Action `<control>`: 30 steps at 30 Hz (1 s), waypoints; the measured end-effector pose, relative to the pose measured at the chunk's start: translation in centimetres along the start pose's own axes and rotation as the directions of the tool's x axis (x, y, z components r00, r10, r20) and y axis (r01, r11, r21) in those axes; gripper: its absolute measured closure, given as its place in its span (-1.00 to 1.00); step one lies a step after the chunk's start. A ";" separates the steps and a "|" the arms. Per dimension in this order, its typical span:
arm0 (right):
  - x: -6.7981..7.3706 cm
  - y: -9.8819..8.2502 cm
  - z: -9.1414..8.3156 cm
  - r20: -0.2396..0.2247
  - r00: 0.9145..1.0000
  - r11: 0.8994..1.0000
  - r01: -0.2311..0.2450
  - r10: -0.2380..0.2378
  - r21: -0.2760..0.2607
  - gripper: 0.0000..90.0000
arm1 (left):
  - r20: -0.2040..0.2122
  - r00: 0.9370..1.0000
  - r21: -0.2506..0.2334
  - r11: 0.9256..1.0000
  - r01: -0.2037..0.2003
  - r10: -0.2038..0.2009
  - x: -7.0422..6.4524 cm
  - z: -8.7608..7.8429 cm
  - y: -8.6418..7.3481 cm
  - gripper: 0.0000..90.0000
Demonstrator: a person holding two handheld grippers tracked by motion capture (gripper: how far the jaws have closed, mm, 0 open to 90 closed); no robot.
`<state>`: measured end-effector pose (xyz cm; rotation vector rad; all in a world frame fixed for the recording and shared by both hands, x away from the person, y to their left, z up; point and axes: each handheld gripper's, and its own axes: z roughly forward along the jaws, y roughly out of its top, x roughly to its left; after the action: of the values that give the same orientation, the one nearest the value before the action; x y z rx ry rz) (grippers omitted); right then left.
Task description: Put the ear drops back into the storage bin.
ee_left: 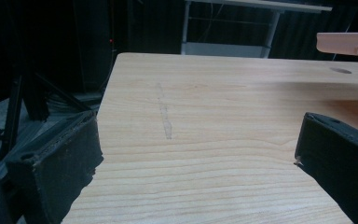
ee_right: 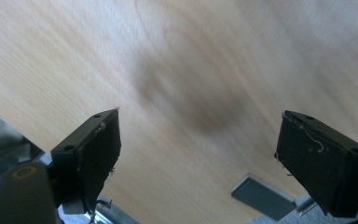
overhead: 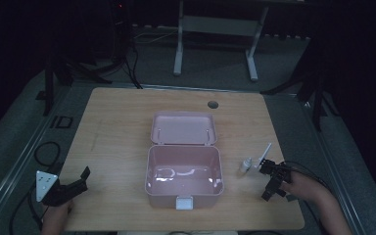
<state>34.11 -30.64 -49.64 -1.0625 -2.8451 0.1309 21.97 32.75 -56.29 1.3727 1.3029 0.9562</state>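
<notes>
Black jaws rise at the bottom of the left gripper view, wide apart, nothing between them but bare table (ee_left: 205, 140). Off the right jaw's far side, a pink lid (ee_left: 347, 43) edge, cut off by the frame. A faint scuff on the wood lies ahead of the left jaw.

Left gripper (overhead: 78, 183) in the high view: near the table's front left corner, jaws spread, empty, pointing toward the box (overhead: 183, 176). Grey plate on top; hand below is cut off by the frame.

Right gripper (overhead: 270, 182) sits off the box's right side, jaws apart, holding nothing, tilted down over the wood. Its own view is blurred: only wood grain and a dark smudge between the jaws, a small grey piece past the right jaw that I can't identify.

Task things: a small white bottle (overhead: 245, 165) stands just beyond the right gripper's jaws, between them and the box. A thin white stick (overhead: 265, 152) leans just beside it; whether it touches the gripper is unclear.

Box is open, lid laid back, inside glossy; contents hard to make out in dim light.
</notes>
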 end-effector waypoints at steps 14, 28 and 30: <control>-1.4 1.8 -2.0 -0.003 1.000 0.994 -0.014 0.014 -0.110 -0.73 | 0.002 1.000 0.003 1.000 0.000 0.000 0.0 0.0 0.0 -0.99; -1.9 5.0 -2.5 -0.015 1.000 0.995 0.022 -0.023 -0.094 -0.71 | 0.004 1.000 0.004 1.000 0.000 0.000 0.0 0.0 0.0 -0.99; -2.0 5.5 -2.4 -0.020 0.999 0.995 0.027 -0.029 -0.099 -0.71 | 0.004 1.000 0.005 1.000 0.000 0.000 0.0 0.0 0.0 -0.99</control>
<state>39.45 -27.68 -48.02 -1.0344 -2.8725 -0.0228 21.99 32.78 -56.27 1.3778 1.3032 0.9508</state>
